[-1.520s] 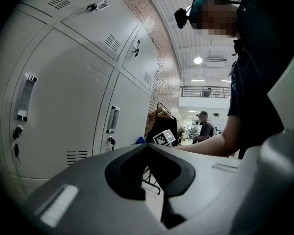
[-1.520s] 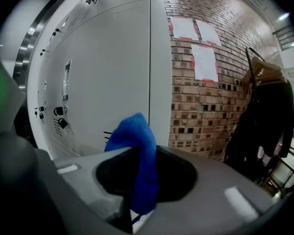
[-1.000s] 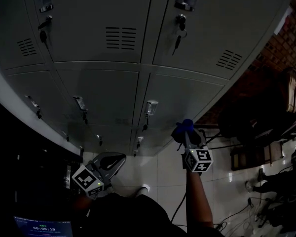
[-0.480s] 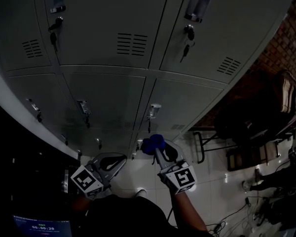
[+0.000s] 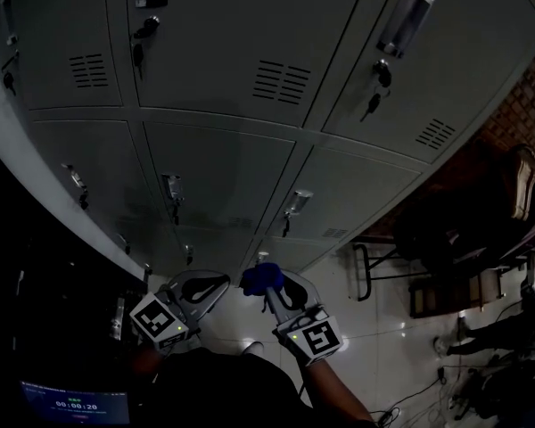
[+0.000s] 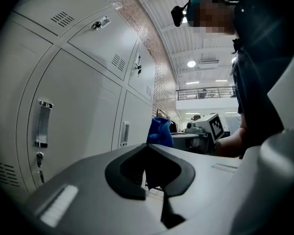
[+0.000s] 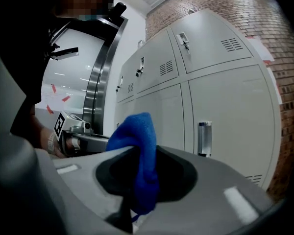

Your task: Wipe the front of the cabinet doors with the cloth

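Observation:
A blue cloth point(image 5: 261, 278) point(image 7: 137, 155) is bunched in my right gripper point(image 5: 269, 285) point(image 7: 139, 168), whose jaws are shut on it. The cloth point(image 6: 159, 132) also shows beyond my left gripper point(image 6: 148, 173), whose jaws are shut with nothing between them. My left gripper point(image 5: 216, 287) sits low in the head view, just left of the right one. Both grippers hang off the grey cabinet doors point(image 5: 223, 168), near the bottom row, and touch no door. The doors point(image 7: 220, 111) point(image 6: 73, 121) carry vents, handles and keys.
White tiled floor point(image 5: 374, 328) lies below the cabinet. A dark chair and metal frame point(image 5: 446, 239) stand at the right by a brick wall point(image 5: 526, 105). Cables and dark gear point(image 5: 490, 373) lie at the lower right. A dark screen point(image 5: 71, 404) glows at the lower left.
My right gripper has moved down and to the left with the cloth, away from the lower doors, and now sits beside the left gripper. The left gripper has barely moved.

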{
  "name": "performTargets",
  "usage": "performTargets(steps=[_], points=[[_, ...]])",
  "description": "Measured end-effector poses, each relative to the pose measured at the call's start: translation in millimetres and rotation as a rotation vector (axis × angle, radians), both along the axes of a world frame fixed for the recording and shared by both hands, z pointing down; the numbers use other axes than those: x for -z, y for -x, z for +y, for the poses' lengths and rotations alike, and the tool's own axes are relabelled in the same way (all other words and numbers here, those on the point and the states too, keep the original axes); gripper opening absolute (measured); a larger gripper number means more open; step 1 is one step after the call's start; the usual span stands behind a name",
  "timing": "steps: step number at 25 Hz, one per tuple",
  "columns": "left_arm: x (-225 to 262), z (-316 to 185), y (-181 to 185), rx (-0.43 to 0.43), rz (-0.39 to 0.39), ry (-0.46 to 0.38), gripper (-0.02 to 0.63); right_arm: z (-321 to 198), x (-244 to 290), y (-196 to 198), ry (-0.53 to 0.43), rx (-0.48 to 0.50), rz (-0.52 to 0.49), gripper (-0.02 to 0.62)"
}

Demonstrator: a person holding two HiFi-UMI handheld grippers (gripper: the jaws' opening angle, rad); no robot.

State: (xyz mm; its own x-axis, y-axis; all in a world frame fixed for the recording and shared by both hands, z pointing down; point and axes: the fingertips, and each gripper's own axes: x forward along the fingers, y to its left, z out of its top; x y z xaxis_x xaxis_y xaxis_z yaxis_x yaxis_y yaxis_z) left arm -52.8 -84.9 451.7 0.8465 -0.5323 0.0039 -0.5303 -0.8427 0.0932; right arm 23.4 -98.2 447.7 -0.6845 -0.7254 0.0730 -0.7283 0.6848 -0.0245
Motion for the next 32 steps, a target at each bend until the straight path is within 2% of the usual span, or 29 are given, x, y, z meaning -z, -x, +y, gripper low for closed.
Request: performTargets(steps=[6, 32], points=[[6, 2, 9, 0.007, 0.017, 0.005, 0.000, 11, 1, 17, 0.012, 0.076, 0.014, 0.074], [-1, 2, 10, 0.012, 0.017, 0.004, 0.000, 21, 2, 21, 0.003, 0.108, 0.015, 0.072]])
